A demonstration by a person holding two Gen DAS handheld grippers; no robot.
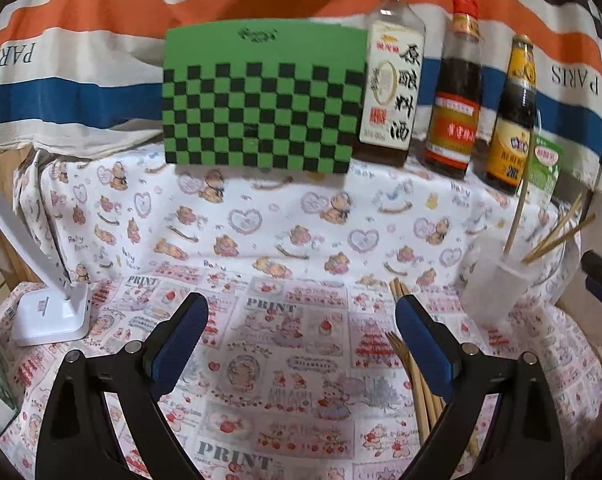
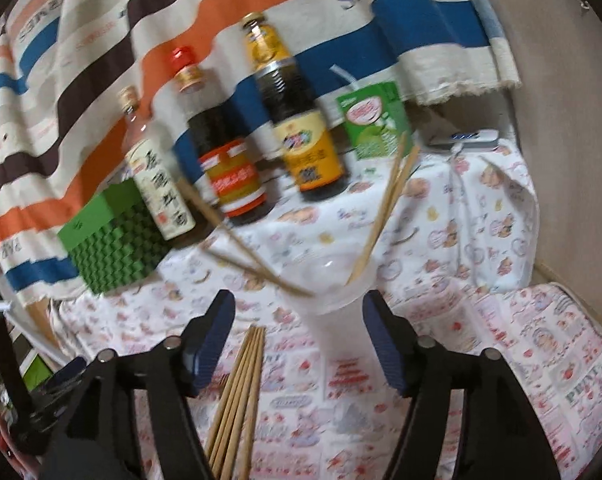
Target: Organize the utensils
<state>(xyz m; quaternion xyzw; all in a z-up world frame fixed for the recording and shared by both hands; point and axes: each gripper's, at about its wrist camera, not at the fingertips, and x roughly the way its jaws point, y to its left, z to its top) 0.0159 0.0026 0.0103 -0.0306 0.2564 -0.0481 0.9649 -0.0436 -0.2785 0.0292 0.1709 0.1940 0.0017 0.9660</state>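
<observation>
A translucent plastic cup point(image 2: 333, 300) stands on the patterned cloth with several bamboo chopsticks point(image 2: 385, 208) leaning out of it; it also shows at the right of the left wrist view point(image 1: 497, 280). A bundle of loose chopsticks point(image 2: 237, 396) lies flat on the cloth, also seen in the left wrist view point(image 1: 417, 384). My left gripper point(image 1: 301, 312) is open and empty, with the loose bundle under its right finger. My right gripper point(image 2: 299, 312) is open and empty, just in front of the cup, with the bundle below its left finger.
A green checkered box point(image 1: 261, 100), three sauce bottles point(image 1: 453, 92) and a green drink carton point(image 2: 375, 120) line the back. A white lamp base point(image 1: 53, 312) stands at the left. A striped cloth hangs behind. The wall is at the right point(image 2: 561, 120).
</observation>
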